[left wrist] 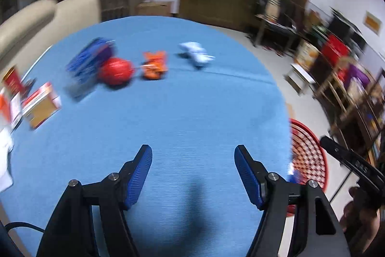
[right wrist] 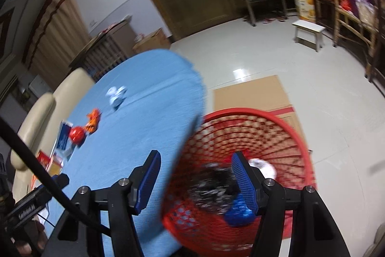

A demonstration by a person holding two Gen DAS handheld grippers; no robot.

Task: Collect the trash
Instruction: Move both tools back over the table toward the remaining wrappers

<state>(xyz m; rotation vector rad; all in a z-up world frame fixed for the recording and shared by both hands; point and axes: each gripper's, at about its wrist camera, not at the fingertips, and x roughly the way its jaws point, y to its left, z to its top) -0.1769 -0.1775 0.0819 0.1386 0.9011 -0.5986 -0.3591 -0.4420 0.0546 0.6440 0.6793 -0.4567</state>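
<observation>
My left gripper (left wrist: 193, 155) is open over the blue tablecloth (left wrist: 180, 112), nothing between its blue fingers. Far across the cloth lie a blue packet (left wrist: 87, 64), a red ball-like wrapper (left wrist: 116, 70), an orange wrapper (left wrist: 155, 64) and a crumpled white paper (left wrist: 196, 53). My right gripper (right wrist: 195, 163) is open too, straddling the table's edge and the rim of the red mesh basket (right wrist: 276, 127) on the floor. Inside the basket lie a black crumpled piece (right wrist: 214, 182), a blue wrapper (right wrist: 238, 211) and something white (right wrist: 263, 166). The same table litter shows small in the right wrist view.
Boxes and papers (left wrist: 41, 105) lie at the table's left edge. Beige chair backs (left wrist: 48, 16) stand behind the table. A flat cardboard sheet (right wrist: 255, 93) lies on the tiled floor under the basket. A small white stool (right wrist: 309, 31) and wooden furniture stand at the right.
</observation>
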